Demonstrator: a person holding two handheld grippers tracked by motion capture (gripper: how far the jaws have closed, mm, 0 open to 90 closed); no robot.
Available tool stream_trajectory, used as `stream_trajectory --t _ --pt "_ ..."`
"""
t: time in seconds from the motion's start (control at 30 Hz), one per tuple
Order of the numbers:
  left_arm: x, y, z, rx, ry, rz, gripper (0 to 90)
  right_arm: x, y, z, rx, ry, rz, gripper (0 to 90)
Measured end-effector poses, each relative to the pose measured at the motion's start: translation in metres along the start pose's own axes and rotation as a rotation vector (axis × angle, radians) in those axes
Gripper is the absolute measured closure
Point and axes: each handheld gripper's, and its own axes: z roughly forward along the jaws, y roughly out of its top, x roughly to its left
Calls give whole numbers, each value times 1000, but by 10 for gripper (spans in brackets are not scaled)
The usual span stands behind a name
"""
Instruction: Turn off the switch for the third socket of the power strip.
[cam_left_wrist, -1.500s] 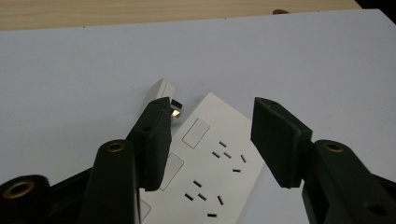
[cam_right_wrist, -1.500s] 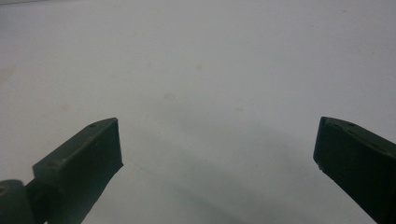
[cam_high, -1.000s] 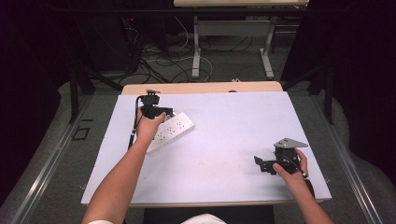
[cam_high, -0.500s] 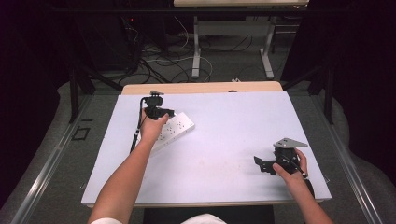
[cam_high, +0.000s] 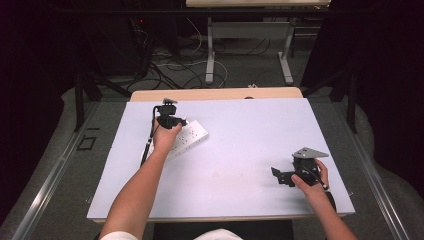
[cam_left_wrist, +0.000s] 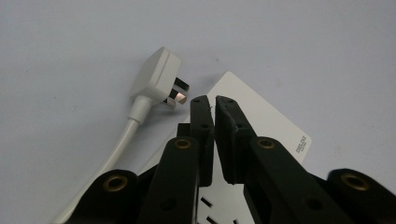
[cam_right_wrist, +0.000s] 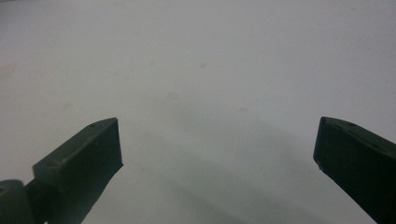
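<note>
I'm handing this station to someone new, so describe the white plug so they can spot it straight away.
Start at the pale table and go to its left half, where the left gripper hovers over a flat white power strip. The plug lies just beside that strip's end: a chunky white block with metal prongs and a thick white cord, unlike the flat slotted strip.

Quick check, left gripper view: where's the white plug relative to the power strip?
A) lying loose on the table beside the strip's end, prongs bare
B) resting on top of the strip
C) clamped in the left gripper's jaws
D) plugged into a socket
A: the white plug lies on the table beside the end of the power strip, its prongs bare, while the left gripper has its jaws nearly together over the strip with nothing visibly between them.
</note>
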Motion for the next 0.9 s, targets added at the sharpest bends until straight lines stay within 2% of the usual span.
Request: stream_trajectory --t 0.2,0.63,0.9 --pt "1 -1 8 1 -12 -19 898 0 0 0 2 1 -3 6" --pt "1 -2 21 15 -14 -23 900 0 0 0 6 5 6 6" --pt "2 -1 25 0 -14 -16 900 0 -1 1 6 5 -6 6"
